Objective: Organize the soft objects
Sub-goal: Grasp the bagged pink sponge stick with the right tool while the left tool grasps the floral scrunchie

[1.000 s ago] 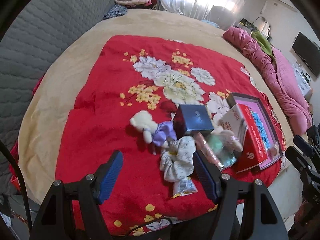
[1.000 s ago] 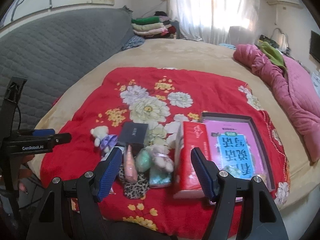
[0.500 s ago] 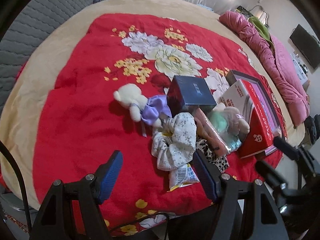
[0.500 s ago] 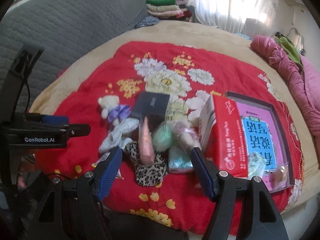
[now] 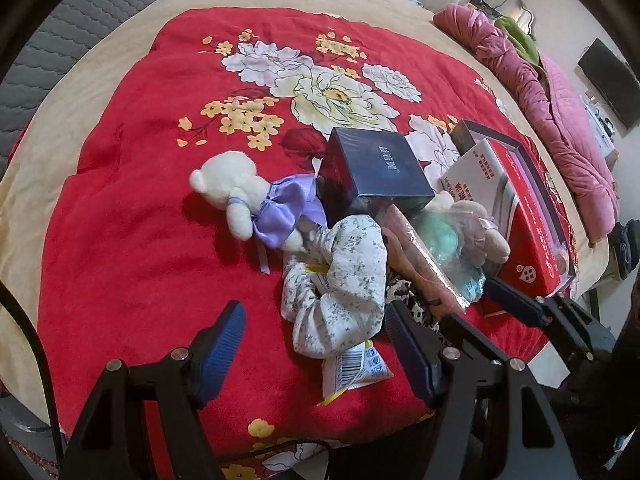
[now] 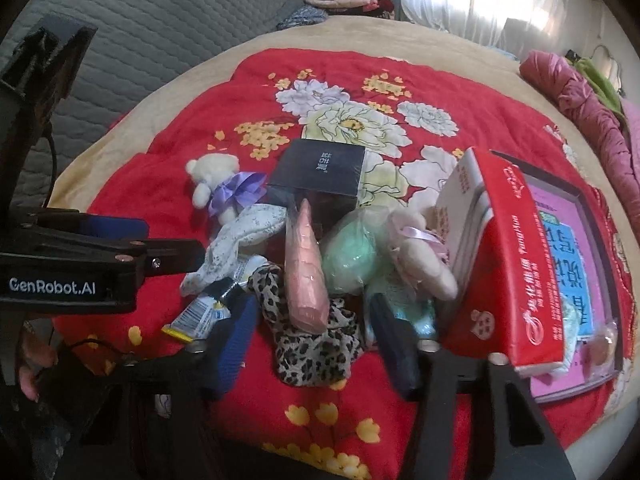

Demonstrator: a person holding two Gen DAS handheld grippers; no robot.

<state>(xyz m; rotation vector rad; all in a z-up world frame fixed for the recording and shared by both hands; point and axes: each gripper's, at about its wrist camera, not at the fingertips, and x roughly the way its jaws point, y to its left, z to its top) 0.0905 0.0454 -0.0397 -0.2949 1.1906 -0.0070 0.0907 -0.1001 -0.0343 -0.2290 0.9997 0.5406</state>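
Note:
A pile of soft things lies on the red flowered blanket (image 5: pixel 132 216). My left gripper (image 5: pixel 314 330) hangs open just above a white floral scrunchie (image 5: pixel 344 280), with a snack packet (image 5: pixel 352 368) under it. A white teddy bear (image 5: pixel 236 192) with a purple bow lies to the left. My right gripper (image 6: pixel 314 332) is closing, its jaws either side of a leopard-print scrunchie (image 6: pixel 312 356); the pads do not press on it. On that scrunchie rest a pink packet (image 6: pixel 306 264), a mint plush (image 6: pixel 352 252) and a plush with a pink bow (image 6: pixel 420 252).
A dark blue box (image 6: pixel 320 172) stands behind the pile. A red tissue box (image 6: pixel 516 264) leans on a tray holding a pink book (image 6: pixel 580 260) at the right. A pink quilt (image 5: pixel 560 112) lies along the bed's far right edge, a grey headboard (image 6: pixel 140 40) at the left.
Both grippers have come down closer to the pile. The right gripper's jaws have narrowed around the leopard-print scrunchie. The left gripper's jaws keep the same width.

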